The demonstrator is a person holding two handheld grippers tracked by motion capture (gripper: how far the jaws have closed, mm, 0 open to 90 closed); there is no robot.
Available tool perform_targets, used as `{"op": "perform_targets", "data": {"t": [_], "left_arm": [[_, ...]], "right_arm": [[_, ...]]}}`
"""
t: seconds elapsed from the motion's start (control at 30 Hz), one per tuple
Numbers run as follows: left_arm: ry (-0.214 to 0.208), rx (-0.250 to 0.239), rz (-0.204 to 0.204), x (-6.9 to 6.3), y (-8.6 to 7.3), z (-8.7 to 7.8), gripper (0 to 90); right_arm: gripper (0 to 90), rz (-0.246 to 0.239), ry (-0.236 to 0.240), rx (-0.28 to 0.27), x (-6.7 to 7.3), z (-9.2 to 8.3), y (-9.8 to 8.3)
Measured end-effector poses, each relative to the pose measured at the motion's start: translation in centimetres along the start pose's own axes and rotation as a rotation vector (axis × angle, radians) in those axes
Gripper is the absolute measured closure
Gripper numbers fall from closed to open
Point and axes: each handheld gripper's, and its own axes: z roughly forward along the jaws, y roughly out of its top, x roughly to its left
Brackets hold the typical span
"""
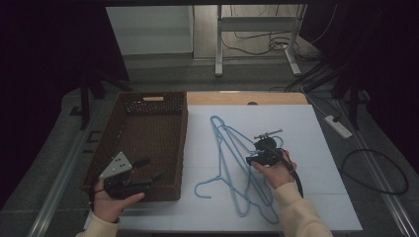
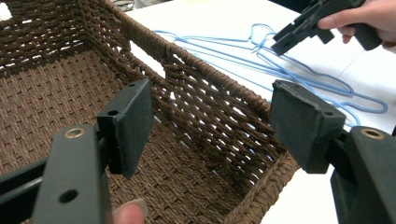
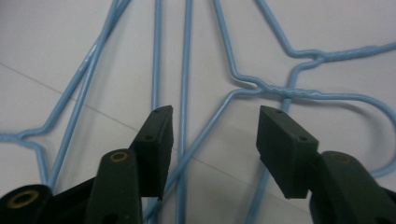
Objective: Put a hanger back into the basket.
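Dim room beyond, with pale floor, metal table legs (image 1: pixel 218 44) and loose black cables (image 1: pixel 267 43) at the back. White tabletop (image 1: pixel 316 148) below, with a strip of bare wood (image 1: pixel 247 98) along its far edge.

On the left part of the tabletop, a dark brown woven basket (image 1: pixel 129 148), rectangular, with slotted handle openings in its end walls. Just right of the basket, flat on the white surface: light blue wire hangers (image 1: pixel 232 163), several overlapped in a loose tangle, hooks pointing different ways, one hook curling toward the basket's near corner. In the right claw view, twisted necks of two hangers crossing close together (image 3: pixel 289 88), straight wires running between and under the jaws.

Left claw (image 2: pixel 210 121) held at the basket's near end, above its rim, jaws spread wide with nothing between them; beyond the pads, basket wall and floor. Grey three-cornered plate on top, seen in the high view (image 1: pixel 116 165). Left hand (image 1: pixel 111 202) wrapped around the handle.

Right claw (image 3: pixel 212 140) low over the hangers near the middle of the pile, jaws partly apart, pads clear of the wires, though wires pass beneath the gap. Whether any pad touches wire, hard to tell. Right hand (image 1: pixel 276 173) behind it, in a pale sleeve (image 1: pixel 301 212).
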Motion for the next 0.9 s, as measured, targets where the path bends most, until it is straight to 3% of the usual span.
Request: {"op": "perform_targets", "data": {"t": [0.23, 0.4, 0.6, 0.83, 0.9], "left_arm": [[0.003, -0.003, -0.003, 0.1, 0.0, -0.2, 30.6], [0.001, 0.002, -0.002, 0.1, -0.1, 0.0, 30.6], [0.001, 0.003, -0.001, 0.1, -0.1, -0.1, 30.6], [0.000, -0.001, 0.001, 0.1, -0.1, -0.1, 30.6], [0.000, -0.001, 0.001, 0.1, -0.1, -0.1, 30.6]], "right_arm": [[55.2, 0.027, -0.044, 0.043, 0.3, 1.7, 0.7], [61.9, 0.058, -0.044, 0.065, 0.4, 2.4, 1.0], [71.5, 0.073, -0.105, 0.099, 0.8, 2.9, 1.4], [80.3, 0.164, -0.166, 0.135, 1.2, 3.1, 2.1], [82.5, 0.171, -0.172, 0.138, 1.2, 3.1, 2.2]]}}
